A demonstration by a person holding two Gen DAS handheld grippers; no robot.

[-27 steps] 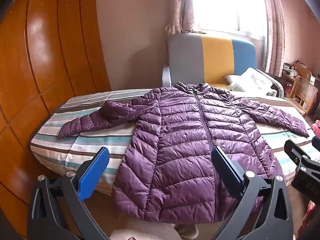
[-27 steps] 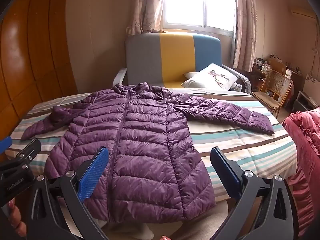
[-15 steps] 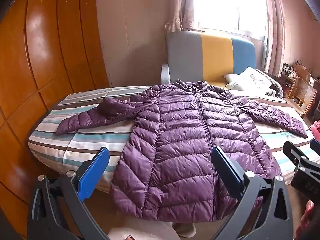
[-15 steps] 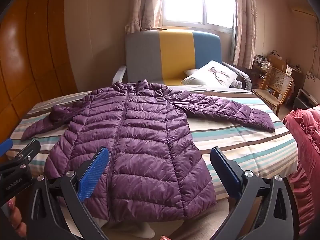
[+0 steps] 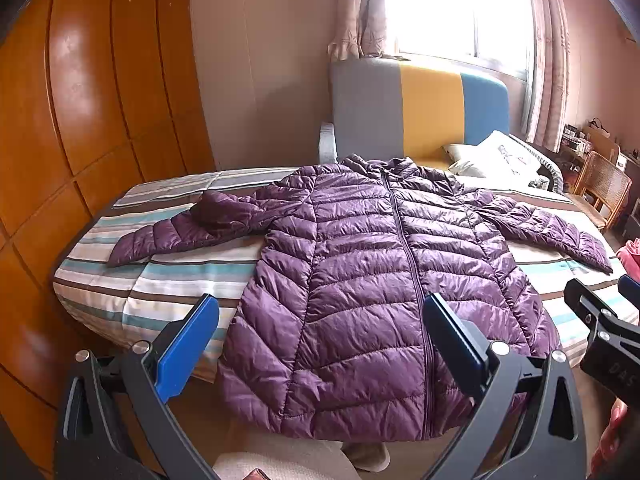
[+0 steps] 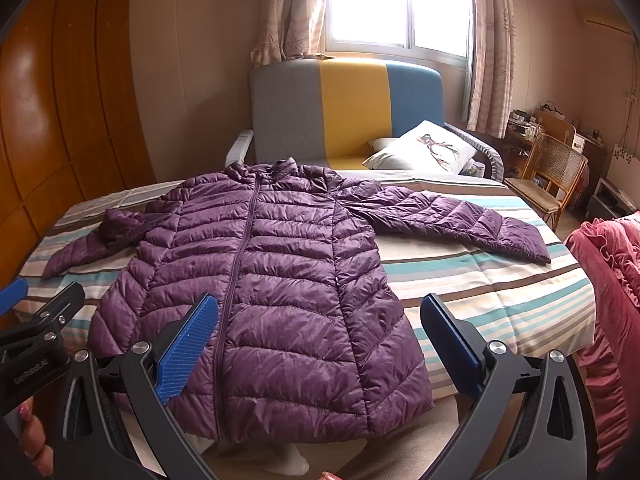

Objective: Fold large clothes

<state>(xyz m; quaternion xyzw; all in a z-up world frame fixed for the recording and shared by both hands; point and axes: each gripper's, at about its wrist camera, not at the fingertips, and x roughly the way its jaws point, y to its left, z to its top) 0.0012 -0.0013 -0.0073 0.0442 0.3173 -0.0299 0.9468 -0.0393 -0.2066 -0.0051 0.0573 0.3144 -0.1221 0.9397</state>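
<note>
1. A purple quilted puffer jacket is seen spread flat, zipped, sleeves out, on the striped bedspread, its hem overhanging the near edge.
2. The left gripper and right gripper are held wide open, nothing grasped.
3. Folding is judged not yet begun; a sleeve must be gripped and brought across.

I see bedroom, daylight strong through window, glass blown out white. Patterned curtains hang either side. Glossy orange wood wardrobe fills left wall. Sofa with grey, yellow, blue back panels stands beneath window, white printed pillow on seat. Rattan chair at right, cluttered desk behind it.
</note>
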